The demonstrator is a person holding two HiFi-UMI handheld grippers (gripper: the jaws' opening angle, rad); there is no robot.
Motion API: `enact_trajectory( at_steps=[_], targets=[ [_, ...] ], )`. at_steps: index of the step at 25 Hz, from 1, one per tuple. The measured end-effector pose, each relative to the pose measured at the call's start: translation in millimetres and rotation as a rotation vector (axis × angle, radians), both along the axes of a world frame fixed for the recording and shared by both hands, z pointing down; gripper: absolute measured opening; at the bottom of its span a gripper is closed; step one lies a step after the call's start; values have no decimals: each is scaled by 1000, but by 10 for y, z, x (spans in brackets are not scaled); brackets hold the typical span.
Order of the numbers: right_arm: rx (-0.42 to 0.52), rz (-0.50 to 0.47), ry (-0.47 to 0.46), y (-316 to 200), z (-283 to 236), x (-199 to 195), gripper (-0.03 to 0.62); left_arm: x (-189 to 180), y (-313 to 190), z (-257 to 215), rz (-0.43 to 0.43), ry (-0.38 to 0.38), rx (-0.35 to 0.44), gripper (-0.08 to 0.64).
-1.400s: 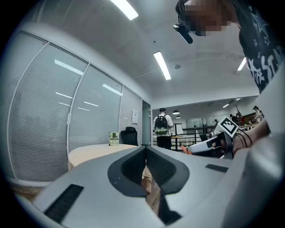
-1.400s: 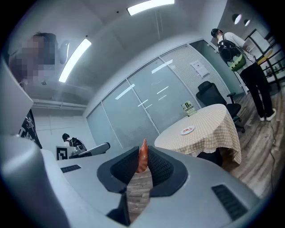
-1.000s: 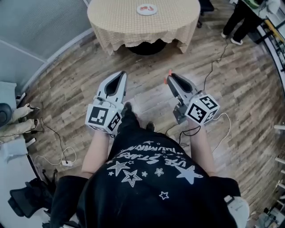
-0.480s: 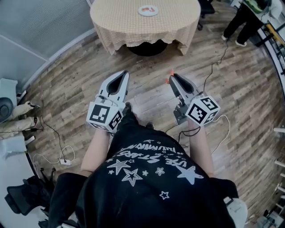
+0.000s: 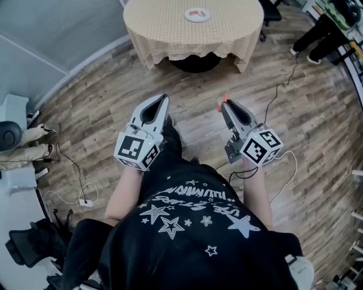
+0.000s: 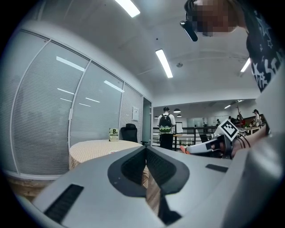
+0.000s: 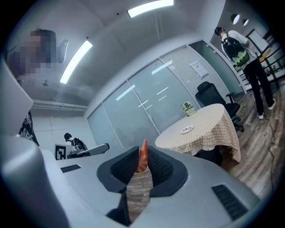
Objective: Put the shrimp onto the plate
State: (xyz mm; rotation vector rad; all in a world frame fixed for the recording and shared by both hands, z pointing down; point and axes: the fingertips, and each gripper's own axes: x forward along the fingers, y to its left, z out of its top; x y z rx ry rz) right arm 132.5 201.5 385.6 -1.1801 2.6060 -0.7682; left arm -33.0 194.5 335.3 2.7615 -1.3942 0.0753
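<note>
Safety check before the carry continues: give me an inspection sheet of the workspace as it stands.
Surface: round table under a checked cloth, ahead of the person and out of reach from here.
Job's things: shrimp in the right jaws; white plate on the table with something orange on it, too small to name.
Clutter: black bag on the floor at the left edge.
Grippers: right gripper shut on the shrimp; left gripper shut, empty.
Cables: a cable trails across the wood floor at the right; more at the left.
Surroundings: a bystander stands beyond the table.
</note>
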Motion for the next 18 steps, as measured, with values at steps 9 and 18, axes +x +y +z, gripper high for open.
enact_trajectory(
  at_steps=[9, 18],
  targets=[
    [-46, 16, 27, -371, 106, -93, 71, -215, -423, 131, -21, 26, -21, 8],
    [-76, 32, 54, -1185, 201, -166, 71, -357, -1321, 241, -9, 52, -35, 8]
  ],
)
